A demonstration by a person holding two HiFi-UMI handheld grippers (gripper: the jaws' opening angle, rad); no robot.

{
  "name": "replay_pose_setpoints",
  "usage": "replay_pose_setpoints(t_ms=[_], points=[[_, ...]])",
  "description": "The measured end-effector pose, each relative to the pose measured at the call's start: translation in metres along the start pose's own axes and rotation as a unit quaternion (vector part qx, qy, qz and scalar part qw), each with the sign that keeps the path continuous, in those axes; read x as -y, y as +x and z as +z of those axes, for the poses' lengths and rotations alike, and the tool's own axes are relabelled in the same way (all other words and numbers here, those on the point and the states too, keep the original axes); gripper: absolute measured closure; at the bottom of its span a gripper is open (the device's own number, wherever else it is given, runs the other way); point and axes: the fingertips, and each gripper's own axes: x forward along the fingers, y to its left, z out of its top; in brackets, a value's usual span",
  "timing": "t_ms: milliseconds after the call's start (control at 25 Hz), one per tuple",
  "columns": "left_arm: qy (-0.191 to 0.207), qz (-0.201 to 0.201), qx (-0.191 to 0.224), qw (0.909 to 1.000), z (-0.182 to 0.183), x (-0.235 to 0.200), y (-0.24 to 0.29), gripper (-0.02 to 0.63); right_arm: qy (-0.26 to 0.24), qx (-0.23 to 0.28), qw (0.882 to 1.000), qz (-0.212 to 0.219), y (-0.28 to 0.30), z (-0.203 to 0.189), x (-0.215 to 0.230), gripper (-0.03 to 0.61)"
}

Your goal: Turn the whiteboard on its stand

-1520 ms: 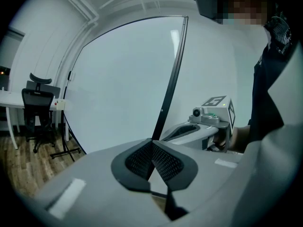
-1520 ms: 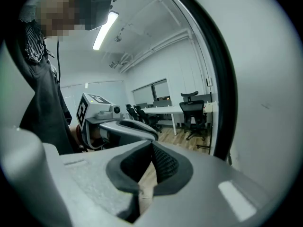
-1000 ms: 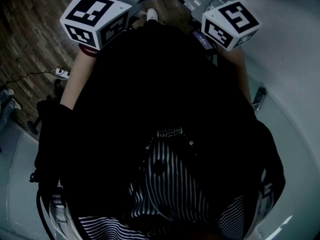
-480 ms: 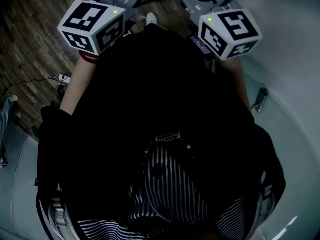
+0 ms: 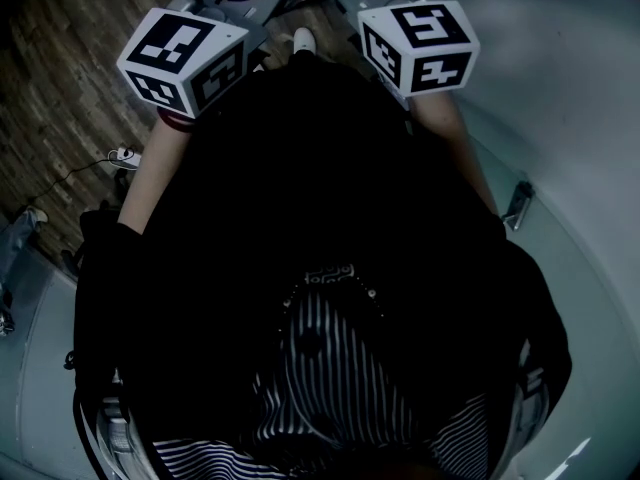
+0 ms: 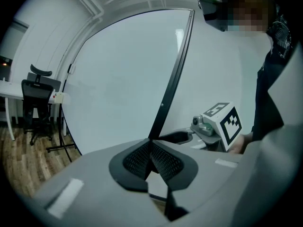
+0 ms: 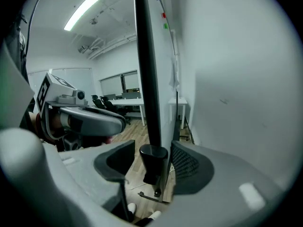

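The whiteboard (image 6: 123, 79) stands upright in front of the person, its big pale face filling the left gripper view and its dark frame edge (image 6: 173, 70) running up and away in a slant. The left gripper (image 6: 150, 145) is clamped on that edge. Its ribbed pads (image 6: 137, 160) meet in a tight V, and the frame rises straight out from where they close.

The right gripper (image 7: 152, 150) has its jaws spread. A dark upright bar (image 7: 146, 65) of the board's frame drops between them and ends in a thick black cap (image 7: 152, 162). The cap sits in the gap, clear of the left-hand jaw. The thin board edge lies just beside the meshed pad (image 7: 187, 167) on the other side; whether it touches I cannot tell.

From above, the two marker cubes (image 5: 185, 58) (image 5: 420, 43) sit side by side, near each other, ahead of the person's dark top (image 5: 320, 188). A wood floor (image 6: 23, 160) and an office chair (image 6: 35, 98) lie beyond the board.
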Motion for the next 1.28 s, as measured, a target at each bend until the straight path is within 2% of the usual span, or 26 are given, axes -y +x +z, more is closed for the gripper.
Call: replay_pose_setpoints(t_ms=[400,720,840,1280], points=[[-0.019,0.023,0.004,0.9996,-0.001,-0.023,-0.006,0.612,0.002,-0.015,1.0,0.023,0.027,-0.002,0.001,0.334],[-0.024,0.031,0.004,0.9992,-0.005,-0.029,-0.015,0.614,-0.006,-0.025,0.999,0.022,0.037,-0.006,-0.002,0.334],[-0.026,0.029,0.008,0.9992,-0.004,-0.028,-0.018,0.614,-0.011,-0.03,0.999,0.016,0.036,-0.006,0.0,0.393],[-0.028,0.031,0.011,0.9991,0.0,-0.03,-0.014,0.614,-0.009,-0.016,1.0,0.014,0.035,-0.001,0.002,0.394]])
